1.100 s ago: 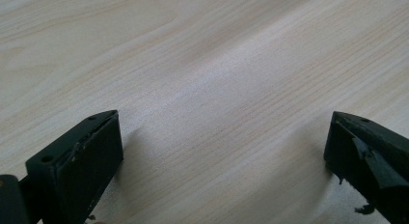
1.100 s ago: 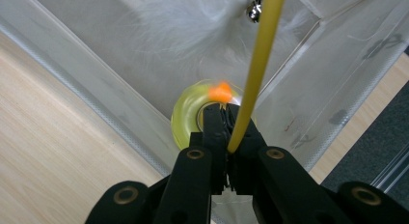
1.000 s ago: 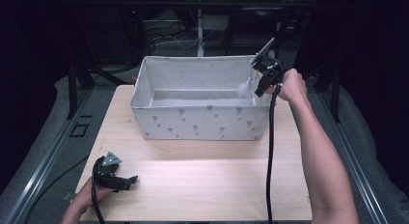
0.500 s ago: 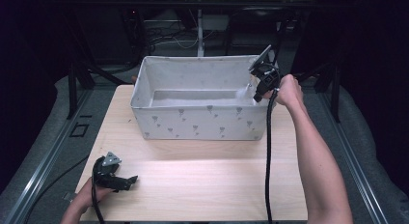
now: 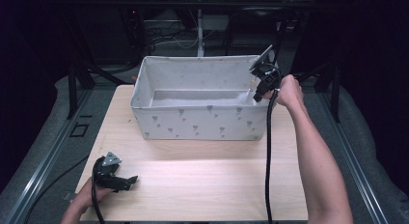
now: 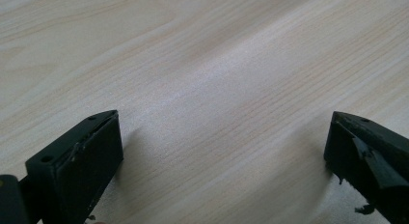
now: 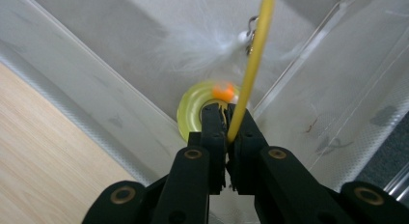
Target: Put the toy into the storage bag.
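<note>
The left tool (image 5: 126, 181) lies low at the near left, gripped by the left hand (image 5: 89, 195), its jaws level and spread wide apart with nothing between them; the right arm (image 5: 313, 156) stretches forward along the right side, nearly straight; the right hand (image 5: 288, 90) holds the right tool (image 5: 257, 95) tilted downward, its jaws pressed close together, pinching a thin yellow rod (image 7: 248, 69).

Thin yellow wand (image 7: 251, 64) (white feather (image 7: 202, 48) attached), upright above fabric bin (image 7: 120, 64)
</note>
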The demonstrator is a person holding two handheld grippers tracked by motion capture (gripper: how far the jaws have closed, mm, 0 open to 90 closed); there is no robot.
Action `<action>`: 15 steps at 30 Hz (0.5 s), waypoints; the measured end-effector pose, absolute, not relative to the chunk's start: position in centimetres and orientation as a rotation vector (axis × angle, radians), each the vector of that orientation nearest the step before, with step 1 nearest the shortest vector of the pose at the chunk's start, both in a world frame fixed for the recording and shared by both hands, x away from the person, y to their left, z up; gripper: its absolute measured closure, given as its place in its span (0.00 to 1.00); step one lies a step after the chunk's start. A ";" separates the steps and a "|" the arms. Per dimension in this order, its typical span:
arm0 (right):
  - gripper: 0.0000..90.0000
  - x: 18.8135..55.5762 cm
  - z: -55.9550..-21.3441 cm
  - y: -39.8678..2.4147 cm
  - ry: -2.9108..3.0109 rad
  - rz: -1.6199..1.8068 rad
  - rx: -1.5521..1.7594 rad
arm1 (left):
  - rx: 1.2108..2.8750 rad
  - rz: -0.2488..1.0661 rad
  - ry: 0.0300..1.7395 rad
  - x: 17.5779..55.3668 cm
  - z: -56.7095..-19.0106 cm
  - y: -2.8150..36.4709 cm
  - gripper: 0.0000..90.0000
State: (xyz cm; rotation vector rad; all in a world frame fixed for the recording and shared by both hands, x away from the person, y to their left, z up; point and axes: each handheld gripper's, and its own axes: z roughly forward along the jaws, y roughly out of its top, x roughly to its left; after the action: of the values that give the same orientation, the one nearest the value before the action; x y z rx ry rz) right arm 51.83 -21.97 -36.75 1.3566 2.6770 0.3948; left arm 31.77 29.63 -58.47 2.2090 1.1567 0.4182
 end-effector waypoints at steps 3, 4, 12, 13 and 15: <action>0.94 51.7 -36.3 -22.1 2.667 0.424 1.354 | 2.211 0.418 1.156 31.8 -58.5 29.6 0.00; 0.92 51.6 -36.1 -22.1 2.665 0.440 1.356 | 2.211 0.419 1.156 31.8 -58.5 29.6 0.00; 0.69 50.6 -33.4 -22.3 2.614 0.510 1.349 | 2.209 0.418 1.158 31.8 -58.5 29.6 0.00; 0.69 50.6 -33.4 -22.3 2.614 0.510 1.349 | 2.209 0.418 1.158 31.8 -58.5 29.6 0.00; 0.61 50.3 -32.8 -22.3 2.599 0.530 1.351 | 2.206 0.418 1.160 31.8 -58.5 29.6 0.00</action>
State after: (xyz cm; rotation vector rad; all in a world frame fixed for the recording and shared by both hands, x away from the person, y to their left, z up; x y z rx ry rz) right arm 50.28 -22.29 -32.76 1.3514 2.5988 0.5304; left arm 31.75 29.59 -58.48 2.2062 1.1598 0.4184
